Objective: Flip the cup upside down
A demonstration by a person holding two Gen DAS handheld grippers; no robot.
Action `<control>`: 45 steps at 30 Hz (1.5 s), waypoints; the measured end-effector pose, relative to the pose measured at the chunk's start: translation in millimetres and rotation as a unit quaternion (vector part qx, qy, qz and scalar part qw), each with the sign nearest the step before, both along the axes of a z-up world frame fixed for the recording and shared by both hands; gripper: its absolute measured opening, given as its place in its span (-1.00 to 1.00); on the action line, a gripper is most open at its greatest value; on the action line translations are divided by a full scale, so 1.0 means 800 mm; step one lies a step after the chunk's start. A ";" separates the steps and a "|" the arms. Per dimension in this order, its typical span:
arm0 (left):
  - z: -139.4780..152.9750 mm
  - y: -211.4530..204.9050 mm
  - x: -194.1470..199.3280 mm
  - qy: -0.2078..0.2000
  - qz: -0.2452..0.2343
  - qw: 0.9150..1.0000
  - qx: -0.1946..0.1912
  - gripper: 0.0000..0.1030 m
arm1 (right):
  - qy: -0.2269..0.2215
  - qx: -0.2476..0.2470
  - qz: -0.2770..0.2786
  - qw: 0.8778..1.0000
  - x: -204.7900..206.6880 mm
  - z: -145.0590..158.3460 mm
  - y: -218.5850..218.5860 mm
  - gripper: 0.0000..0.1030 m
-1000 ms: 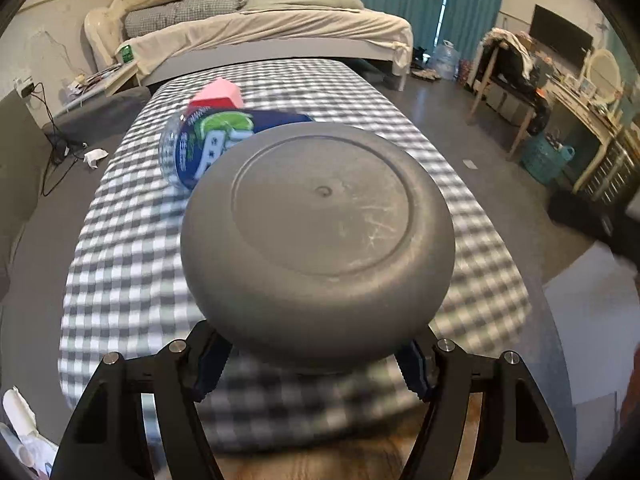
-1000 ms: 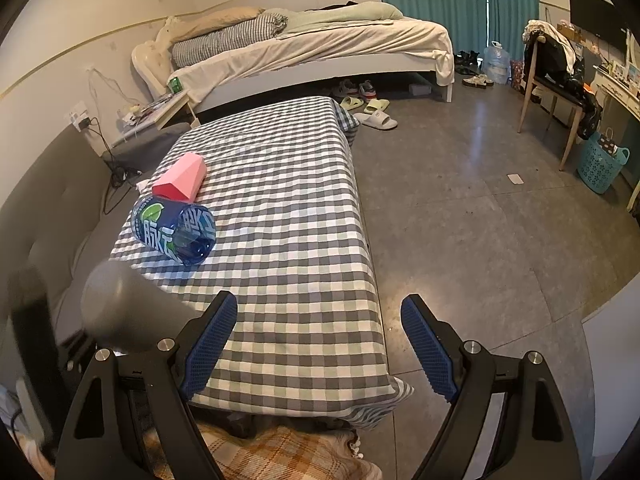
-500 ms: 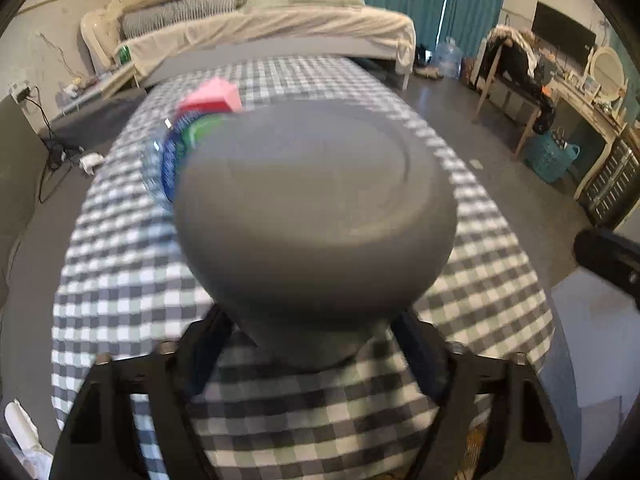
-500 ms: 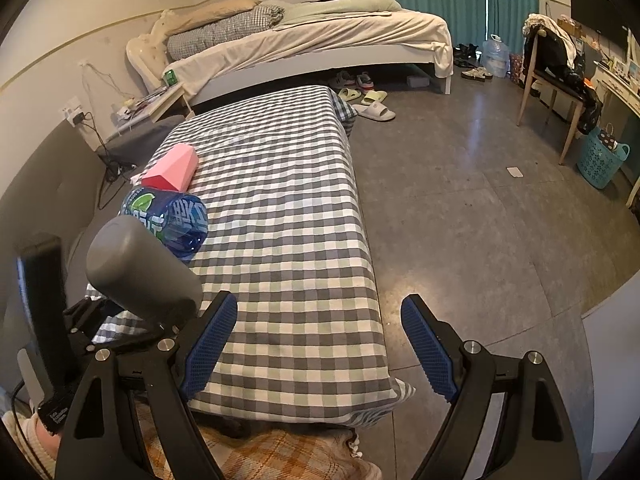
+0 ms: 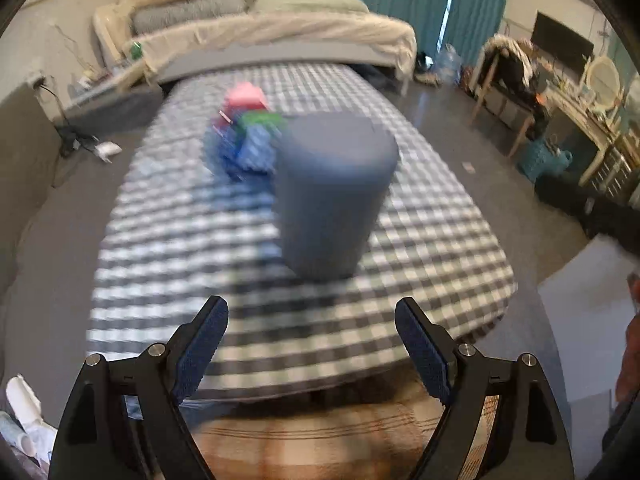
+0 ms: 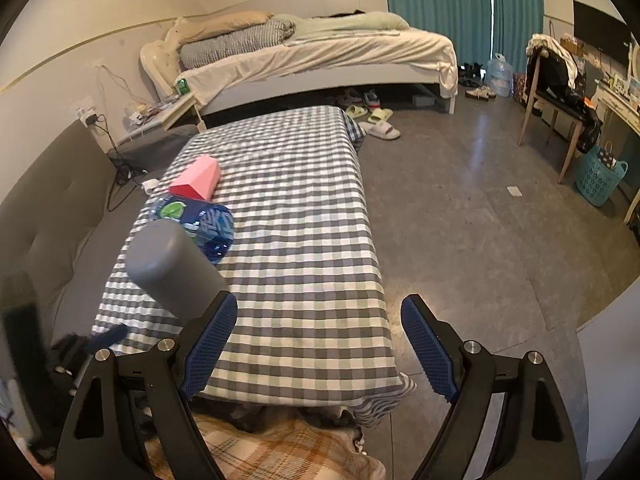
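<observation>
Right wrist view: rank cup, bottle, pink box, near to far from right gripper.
From the right gripper:
1. Cup, front left on the checked table, base up.
2. Bottle, lying just behind it.
3. Pink box, farther back left.

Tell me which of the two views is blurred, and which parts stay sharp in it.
Left wrist view: motion blur smears the grey cup, the blue bottle and the checked tablecloth; only the left claw itself is crisp. Right wrist view: sharp overall, with fisheye bending at the edges and soft glare on the floor.
</observation>
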State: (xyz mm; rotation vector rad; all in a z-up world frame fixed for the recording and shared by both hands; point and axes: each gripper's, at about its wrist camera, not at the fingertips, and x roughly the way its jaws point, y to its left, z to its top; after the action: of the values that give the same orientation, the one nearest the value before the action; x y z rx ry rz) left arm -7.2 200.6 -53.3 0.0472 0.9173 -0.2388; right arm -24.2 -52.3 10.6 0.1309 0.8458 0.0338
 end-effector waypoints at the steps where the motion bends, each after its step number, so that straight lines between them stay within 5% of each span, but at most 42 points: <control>1: 0.010 0.008 -0.002 -0.014 0.008 1.000 -0.001 0.71 | -0.005 -0.001 0.001 1.000 -0.003 0.002 0.004 0.64; 10: 0.075 0.047 -0.002 -0.133 0.067 0.989 0.006 0.72 | -0.060 -0.018 0.015 0.998 -0.031 0.013 0.044 0.64; 17: 0.051 0.058 -0.024 -0.165 0.076 0.983 0.017 0.75 | -0.092 -0.047 0.008 0.995 -0.044 -0.007 0.063 0.64; 19: 0.040 0.057 -0.035 -0.175 0.074 0.981 0.028 1.00 | -0.096 -0.055 0.006 0.994 -0.046 -0.017 0.065 0.96; 45: 0.025 0.077 -0.043 -0.146 0.089 0.985 0.005 1.00 | -0.099 -0.054 0.005 0.994 -0.052 -0.021 0.069 1.00</control>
State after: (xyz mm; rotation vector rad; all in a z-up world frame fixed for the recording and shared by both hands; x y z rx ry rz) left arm -41.9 262.0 -33.0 0.0078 0.6265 -0.0582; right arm -65.7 2.9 -6.2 0.0201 0.6488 0.0097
